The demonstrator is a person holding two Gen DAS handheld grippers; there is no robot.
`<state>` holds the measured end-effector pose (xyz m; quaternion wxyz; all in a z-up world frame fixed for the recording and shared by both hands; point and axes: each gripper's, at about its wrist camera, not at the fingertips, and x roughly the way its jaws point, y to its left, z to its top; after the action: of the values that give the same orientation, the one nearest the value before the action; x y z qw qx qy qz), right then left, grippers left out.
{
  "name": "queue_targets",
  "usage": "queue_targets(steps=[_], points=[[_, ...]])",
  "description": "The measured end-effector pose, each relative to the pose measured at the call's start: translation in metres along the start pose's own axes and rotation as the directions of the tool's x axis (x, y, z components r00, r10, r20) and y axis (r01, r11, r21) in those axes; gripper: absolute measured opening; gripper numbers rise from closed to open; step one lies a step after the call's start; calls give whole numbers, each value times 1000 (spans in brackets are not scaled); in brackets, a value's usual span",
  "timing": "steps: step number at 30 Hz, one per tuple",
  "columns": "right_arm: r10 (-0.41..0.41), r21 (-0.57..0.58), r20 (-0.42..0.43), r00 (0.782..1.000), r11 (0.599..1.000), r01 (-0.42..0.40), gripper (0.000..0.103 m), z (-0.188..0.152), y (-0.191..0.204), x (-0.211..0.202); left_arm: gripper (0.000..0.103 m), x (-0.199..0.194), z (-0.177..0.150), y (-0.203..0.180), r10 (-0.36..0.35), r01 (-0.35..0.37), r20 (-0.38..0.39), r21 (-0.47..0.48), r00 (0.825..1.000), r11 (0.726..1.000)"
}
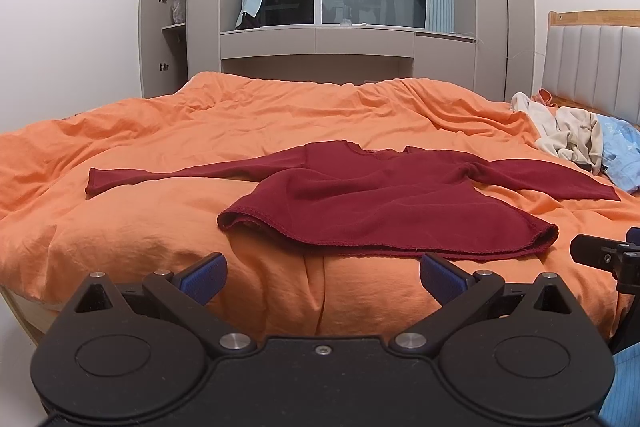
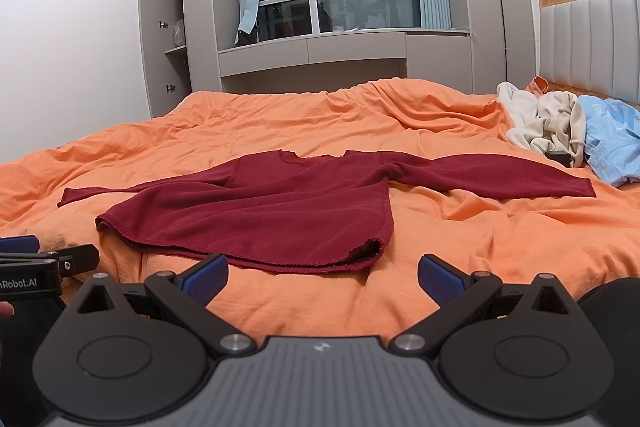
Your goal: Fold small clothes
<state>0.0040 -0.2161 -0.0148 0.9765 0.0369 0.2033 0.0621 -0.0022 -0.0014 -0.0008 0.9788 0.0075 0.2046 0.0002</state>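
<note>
A dark red long-sleeved top lies spread flat on the orange duvet, both sleeves stretched out to the sides, hem towards me. My left gripper hovers open just short of the hem, nothing between its blue pads. My right gripper is also open, near the hem's right corner, with blue pads empty. The right gripper's body shows at the left view's right edge, and the left gripper's body at the right view's left edge.
A heap of cream clothes and a light blue garment lies at the far right by the padded headboard. Grey cupboards and a window stand beyond the bed.
</note>
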Motion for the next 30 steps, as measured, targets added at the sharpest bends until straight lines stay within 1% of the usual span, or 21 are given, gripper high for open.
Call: queue_targets(steps=[1,12,30], points=[[0,0,0,1000,1000,0,103,1,-4,0,103,0,0,0,0,0,0,0,1000,1000],[1,2,1,1000,1000,-1,103,-2,2,4,102,1,-1,-1,1,-1,-1,3,1000,1000],[4,4,-2,1000,1000,-4,103,-1,1,4,102,2,-1,-1,2,-2,-4,7,1000,1000]])
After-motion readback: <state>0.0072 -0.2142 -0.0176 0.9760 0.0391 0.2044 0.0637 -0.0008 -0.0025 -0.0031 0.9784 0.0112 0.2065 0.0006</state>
